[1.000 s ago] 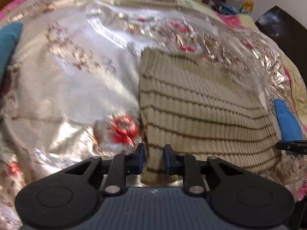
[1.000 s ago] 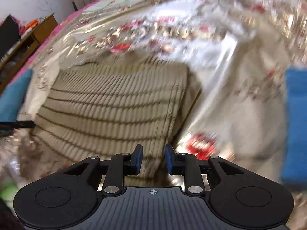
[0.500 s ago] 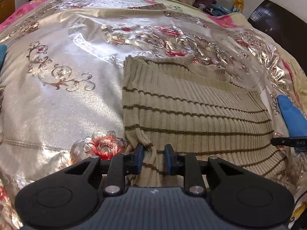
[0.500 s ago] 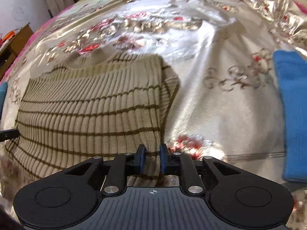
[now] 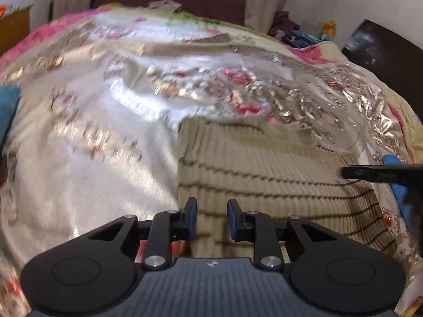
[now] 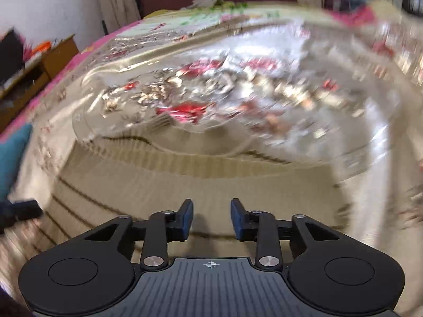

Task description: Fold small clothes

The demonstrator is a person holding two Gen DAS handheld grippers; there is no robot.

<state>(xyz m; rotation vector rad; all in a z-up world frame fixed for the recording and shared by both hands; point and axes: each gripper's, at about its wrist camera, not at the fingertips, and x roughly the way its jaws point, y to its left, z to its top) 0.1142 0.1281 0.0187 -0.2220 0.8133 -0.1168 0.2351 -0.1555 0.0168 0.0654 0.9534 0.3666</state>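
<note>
Both of my views were smeared by motion. In the right wrist view the bedspread (image 6: 277,84) was a streak of silver and red, its pattern unreadable, and the striped knit top (image 6: 185,179) had lost its ribs to blur; its near edge was hidden under my right tongs (image 6: 211,219). I could not tell whether any cloth sat between those pads. In the left wrist view the top's near left corner (image 5: 208,240) disappeared behind my left tongs (image 5: 210,218). The other tool (image 5: 378,173) was cut off by the right edge, and the clutter (image 5: 290,30) by the far wall was too small to name.
</note>
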